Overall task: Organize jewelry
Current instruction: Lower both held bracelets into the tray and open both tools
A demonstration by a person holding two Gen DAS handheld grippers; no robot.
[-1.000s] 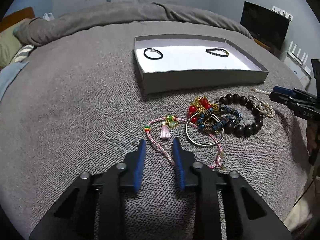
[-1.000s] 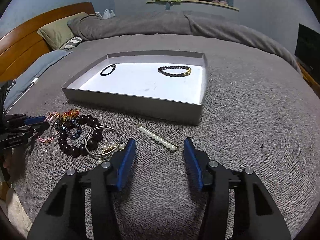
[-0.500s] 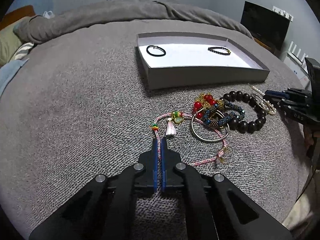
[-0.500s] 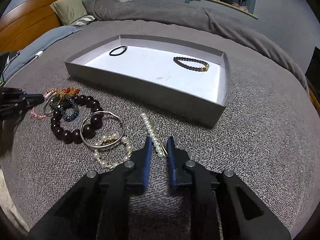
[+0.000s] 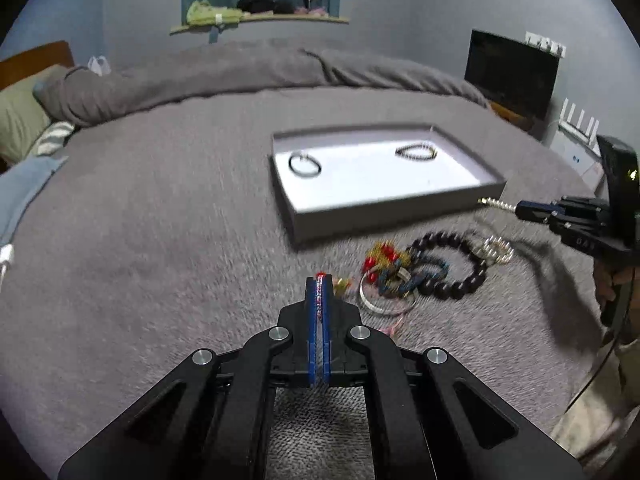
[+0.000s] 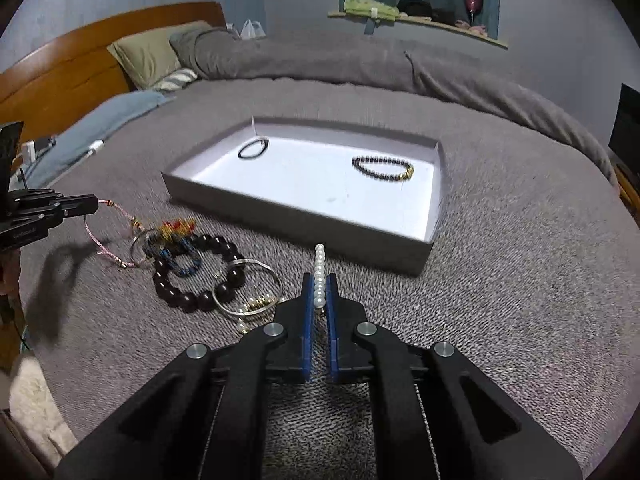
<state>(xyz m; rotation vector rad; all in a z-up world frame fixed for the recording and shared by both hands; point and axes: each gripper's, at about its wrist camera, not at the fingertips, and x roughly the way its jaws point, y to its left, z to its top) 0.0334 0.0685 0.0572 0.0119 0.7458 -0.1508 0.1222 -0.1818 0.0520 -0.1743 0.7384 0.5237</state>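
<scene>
My left gripper (image 5: 319,282) is shut on a pink cord bracelet (image 5: 319,296) and holds it above the grey bedspread; in the right wrist view the cord (image 6: 105,229) hangs from it in a loop. My right gripper (image 6: 319,280) is shut on a string of white pearls (image 6: 319,276), lifted, with its end sticking up. A grey tray (image 5: 384,216) holds a black ring bracelet (image 5: 305,165) and a dark beaded bracelet (image 5: 416,152). A pile of jewelry (image 5: 416,276) lies in front of the tray.
The pile has a dark wooden bead bracelet (image 6: 196,272), a silver bangle (image 6: 248,288), a blue beaded piece (image 6: 182,258) and red and gold charms (image 6: 176,226). Pillows (image 6: 152,56) and a rolled duvet (image 6: 320,60) lie at the back. A wooden headboard (image 6: 68,72) stands at the left.
Both grippers have lifted off the bedspread with their pieces. The pink cord bracelet has been pulled away from the pile, and the pearl string has risen from the bed.
</scene>
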